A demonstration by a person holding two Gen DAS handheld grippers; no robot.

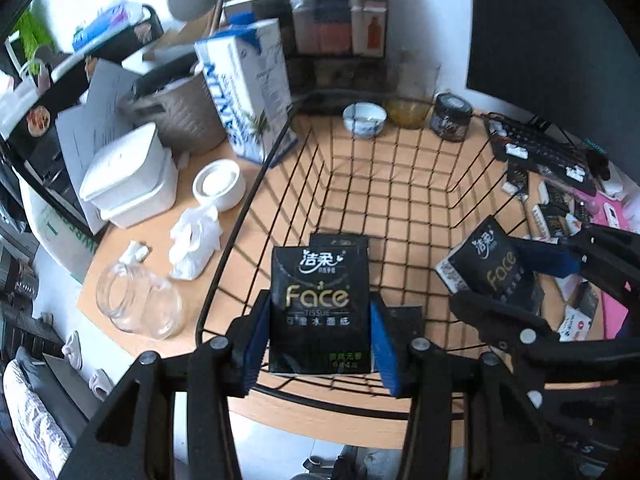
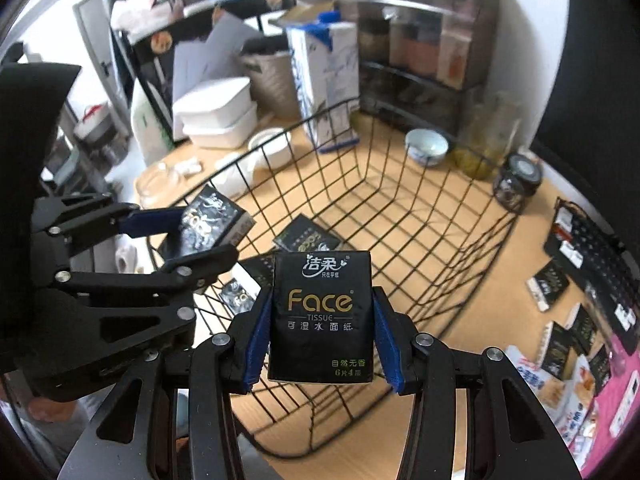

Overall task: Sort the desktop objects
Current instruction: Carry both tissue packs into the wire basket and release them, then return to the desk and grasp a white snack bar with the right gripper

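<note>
Black wire basket (image 1: pixel 256 184): open grid walls and floor, rounded rim, standing on the desk; at least one flat black pack (image 2: pixel 306 238) lies on its floor.
Left gripper (image 1: pixel 320 312): blue pads clenched on the sides of a glossy black Face tissue pack (image 1: pixel 320 308), held upright over the basket's near edge.
Right gripper (image 2: pixel 322 320): blue pads clamped likewise on a second Face tissue pack (image 2: pixel 321 316), rectangular, gold lettering, above the basket's near rim.
Desk (image 1: pixel 216 152): pale wood-grain surface.
Left edge of the desk: white lidded plastic boxes (image 1: pixel 128 176), stacked; a round white dish (image 1: pixel 219 184); crumpled white tissue (image 1: pixel 194 242); a clear glass jar (image 1: pixel 136 304) on its side.
Far edge: tall blue-and-white carton (image 1: pixel 248 92), blue-patterned ceramic bowl (image 1: pixel 364 118), dark-lidded glass jar (image 1: pixel 452 116).
Right edge: more small black packs (image 2: pixel 548 284), scattered; a pink mat (image 2: pixel 618 400).
Room: white wall, dark shelving at the back.
</note>
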